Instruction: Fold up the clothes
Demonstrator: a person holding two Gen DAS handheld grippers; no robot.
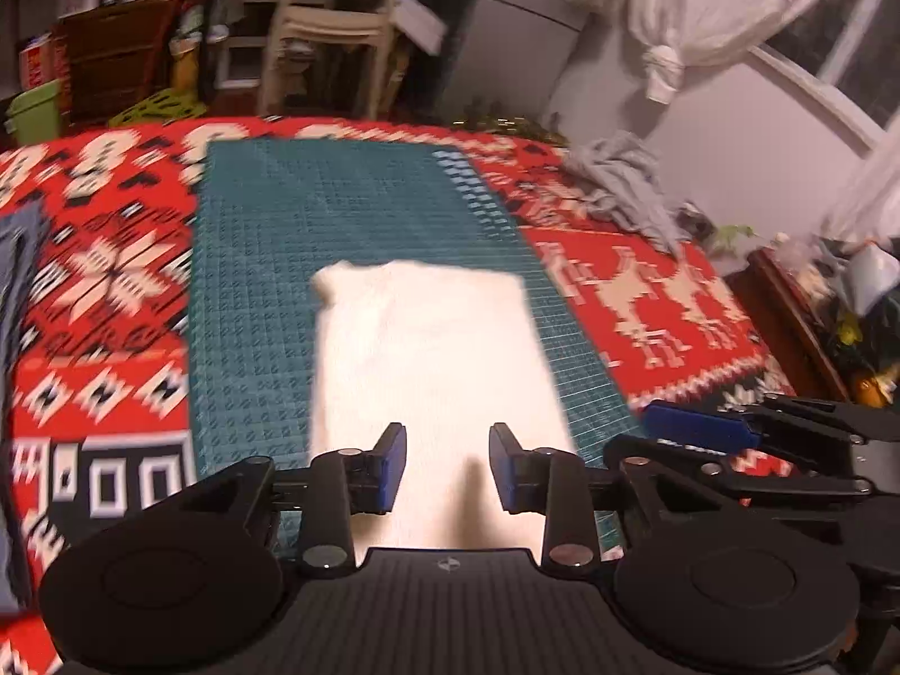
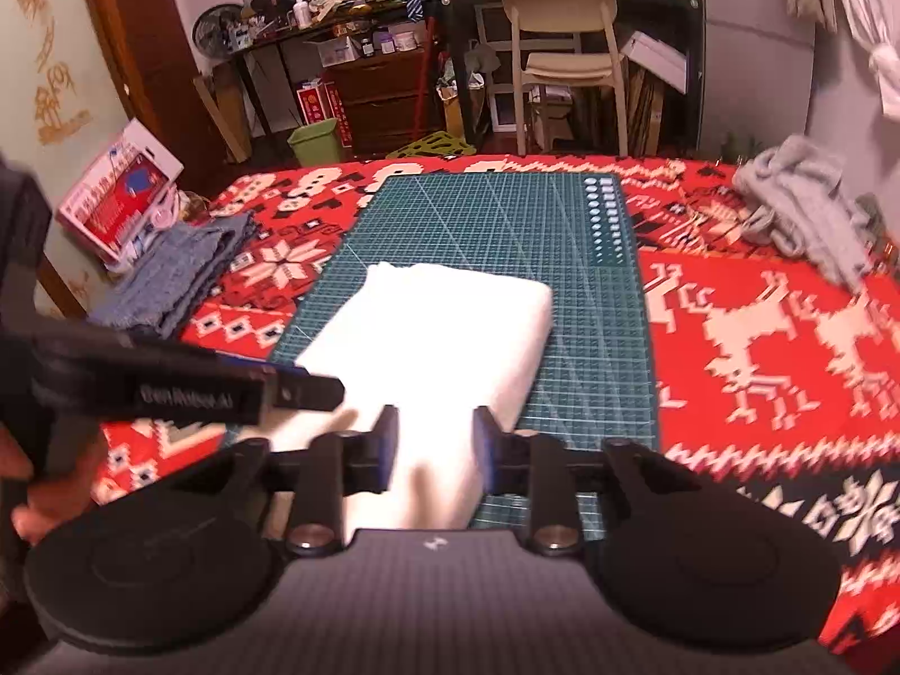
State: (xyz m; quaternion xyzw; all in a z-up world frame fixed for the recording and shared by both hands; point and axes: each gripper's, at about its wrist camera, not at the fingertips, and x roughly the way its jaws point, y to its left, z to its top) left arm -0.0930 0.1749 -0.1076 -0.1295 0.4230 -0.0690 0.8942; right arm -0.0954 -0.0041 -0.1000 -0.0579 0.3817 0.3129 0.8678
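A white garment [image 1: 427, 360] [image 2: 439, 337] lies folded into a thick rectangle on the green cutting mat [image 1: 270, 259] [image 2: 495, 214]. My left gripper [image 1: 447, 467] hovers over its near edge, open, its blue pads apart with only the cloth's surface showing below the gap. My right gripper [image 2: 436, 450] is also open above the near end of the same cloth, pinching nothing. Each gripper shows in the other's view: the right one [image 1: 697, 427] at the right, the left one [image 2: 304, 388] at the left, close beside it.
The mat sits on a red patterned blanket [image 1: 647, 292] [image 2: 759, 337]. A crumpled grey garment [image 1: 624, 180] [image 2: 804, 202] lies at the far right. A folded blue-grey cloth [image 2: 174, 275] rests at the left. A chair [image 2: 562, 56] and cluttered shelves stand beyond the far edge.
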